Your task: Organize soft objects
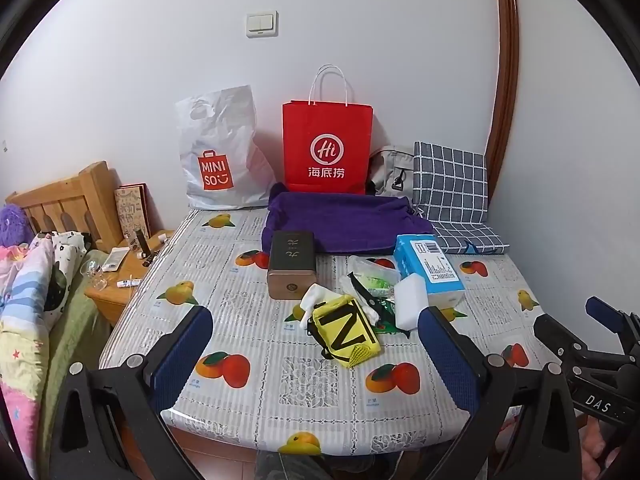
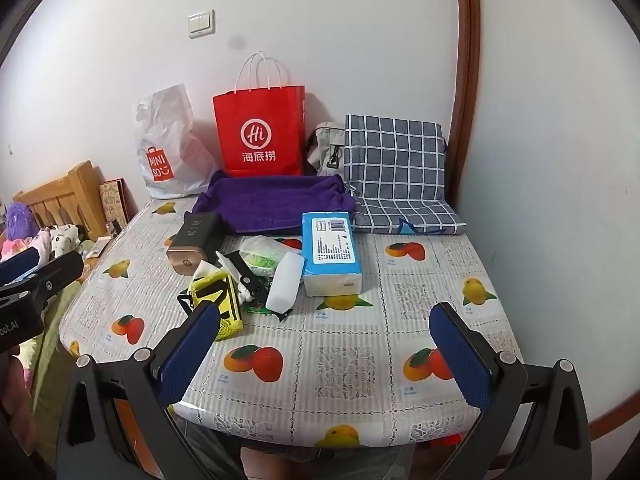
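A pile lies mid-table: a yellow pouch with black stripes [image 1: 346, 330] [image 2: 218, 300], a white sponge block [image 1: 412, 300] [image 2: 285, 284], a blue tissue pack [image 1: 430, 270] [image 2: 330, 252], a clear bag with green contents [image 1: 370, 274] [image 2: 262, 258] and a dark tin box [image 1: 292, 264] [image 2: 194, 244]. A purple towel [image 1: 344, 220] [image 2: 276, 200] lies behind them. My left gripper [image 1: 316, 356] is open and empty above the near table edge. My right gripper [image 2: 328, 356] is open and empty, to the right of the pile.
A red paper bag [image 1: 326, 148] [image 2: 260, 132], a white Miniso bag [image 1: 218, 152] [image 2: 168, 148], a grey bag [image 2: 326, 148] and a checked cushion [image 1: 452, 188] [image 2: 396, 168] stand against the wall. A bed and nightstand [image 1: 116, 276] are to the left.
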A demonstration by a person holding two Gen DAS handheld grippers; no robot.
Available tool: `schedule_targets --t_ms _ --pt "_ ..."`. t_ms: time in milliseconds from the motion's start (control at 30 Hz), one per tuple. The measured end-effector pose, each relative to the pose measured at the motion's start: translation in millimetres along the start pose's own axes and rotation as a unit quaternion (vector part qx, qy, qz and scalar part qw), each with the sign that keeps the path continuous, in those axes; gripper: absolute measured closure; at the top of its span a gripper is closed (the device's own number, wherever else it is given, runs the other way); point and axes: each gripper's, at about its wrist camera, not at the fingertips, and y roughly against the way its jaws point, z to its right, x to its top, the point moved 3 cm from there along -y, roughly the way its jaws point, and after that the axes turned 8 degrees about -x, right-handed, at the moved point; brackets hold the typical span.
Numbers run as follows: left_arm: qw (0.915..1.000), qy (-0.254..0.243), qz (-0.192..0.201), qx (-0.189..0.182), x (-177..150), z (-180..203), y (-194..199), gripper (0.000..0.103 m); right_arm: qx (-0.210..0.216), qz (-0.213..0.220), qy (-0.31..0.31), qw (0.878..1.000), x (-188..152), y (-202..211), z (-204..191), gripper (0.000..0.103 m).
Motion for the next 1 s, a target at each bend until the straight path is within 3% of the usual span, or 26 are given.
schedule_targets --t_ms 1000 --pt "1.0 0.002 0.0 -0.002 -0.4 -1.2 0.2 0.0 0.002 0.006 -0.002 1.0 3.5 7.6 -0.6 0.0"
